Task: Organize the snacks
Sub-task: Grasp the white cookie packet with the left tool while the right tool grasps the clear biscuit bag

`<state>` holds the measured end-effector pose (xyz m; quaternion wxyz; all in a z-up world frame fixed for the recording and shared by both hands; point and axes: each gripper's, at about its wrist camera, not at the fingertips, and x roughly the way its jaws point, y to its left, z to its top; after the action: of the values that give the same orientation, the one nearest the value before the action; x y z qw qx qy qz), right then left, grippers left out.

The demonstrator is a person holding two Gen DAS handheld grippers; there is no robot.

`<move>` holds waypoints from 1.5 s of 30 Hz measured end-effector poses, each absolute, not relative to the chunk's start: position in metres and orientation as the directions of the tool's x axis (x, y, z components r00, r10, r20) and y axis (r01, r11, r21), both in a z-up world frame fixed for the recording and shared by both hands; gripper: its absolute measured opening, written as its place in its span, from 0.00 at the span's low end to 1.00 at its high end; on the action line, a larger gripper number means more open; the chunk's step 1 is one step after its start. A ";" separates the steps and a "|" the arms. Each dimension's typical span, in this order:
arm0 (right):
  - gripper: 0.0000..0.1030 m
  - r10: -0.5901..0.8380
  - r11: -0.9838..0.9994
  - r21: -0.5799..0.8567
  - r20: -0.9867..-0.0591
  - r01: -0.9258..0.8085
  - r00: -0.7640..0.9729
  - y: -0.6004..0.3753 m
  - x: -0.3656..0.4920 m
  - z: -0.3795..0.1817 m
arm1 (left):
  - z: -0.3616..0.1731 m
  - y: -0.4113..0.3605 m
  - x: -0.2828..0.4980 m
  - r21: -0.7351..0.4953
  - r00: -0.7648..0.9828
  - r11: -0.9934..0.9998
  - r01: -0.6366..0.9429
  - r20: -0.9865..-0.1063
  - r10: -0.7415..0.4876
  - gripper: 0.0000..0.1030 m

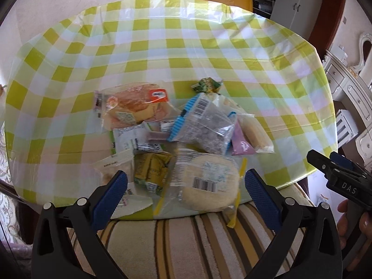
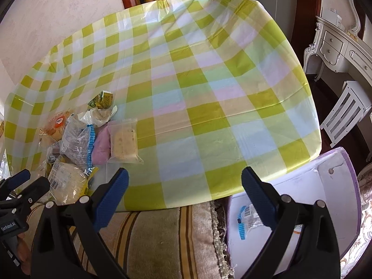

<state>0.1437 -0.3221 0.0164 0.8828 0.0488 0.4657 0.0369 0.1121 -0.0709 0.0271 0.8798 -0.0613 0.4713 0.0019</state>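
Snacks lay piled on the desk just ahead of the left gripper, which gaped wide and empty. Below the equally open, empty right gripper sat a box holding one packet; most sorting looked undone.

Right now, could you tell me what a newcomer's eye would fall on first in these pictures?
The green checked tablecloth fills both views. A jumble of wrapped snacks is heaped at its near edge, just ahead of the open left gripper. Beside the table, right of the open right gripper, sits a white box holding one blue-striped packet.
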 end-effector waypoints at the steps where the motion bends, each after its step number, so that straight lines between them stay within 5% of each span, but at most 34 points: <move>1: 0.95 0.118 0.992 0.123 -0.819 -0.028 0.562 -0.319 0.145 0.016 | 0.026 -0.061 0.111 -0.121 0.554 0.989 -0.086 -0.831 -0.053 0.92; 5: 0.95 0.160 0.987 0.139 -0.822 -0.079 0.546 -0.302 0.154 0.011 | 0.019 -0.021 0.109 -0.166 0.536 0.969 -0.185 -0.843 -0.043 0.80; 22: 0.95 0.196 0.979 0.137 -0.846 -0.153 0.496 -0.255 0.200 -0.010 | -0.022 0.023 0.124 -0.199 0.409 0.946 -0.256 -0.909 -0.081 0.78; 28: 0.93 0.191 0.978 0.124 -0.855 -0.168 0.483 -0.247 0.209 -0.014 | -0.025 0.020 0.129 -0.188 0.401 0.955 -0.231 -0.912 -0.083 0.69; 34: 0.83 0.225 0.971 0.160 -0.862 -0.177 0.455 -0.246 0.217 -0.020 | -0.028 0.027 0.128 -0.231 0.402 0.941 -0.248 -0.908 -0.118 0.51; 37: 0.71 0.261 0.962 0.196 -0.864 -0.190 0.431 -0.246 0.219 -0.024 | -0.028 0.025 0.129 -0.215 0.405 0.946 -0.243 -0.908 -0.102 0.49; 39: 0.52 0.251 0.966 0.194 -0.863 -0.171 0.438 -0.249 0.220 -0.025 | -0.028 0.027 0.128 -0.224 0.411 0.943 -0.247 -0.905 -0.107 0.46; 45: 0.36 0.266 0.963 0.222 -0.856 -0.150 0.443 -0.255 0.218 -0.025 | -0.026 0.026 0.128 -0.214 0.422 0.946 -0.242 -0.902 -0.095 0.41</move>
<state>0.2185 -0.2553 -0.0248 0.8476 0.0565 0.5130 0.1228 0.1281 0.0262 -0.0261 0.8283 -0.1576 0.5359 0.0444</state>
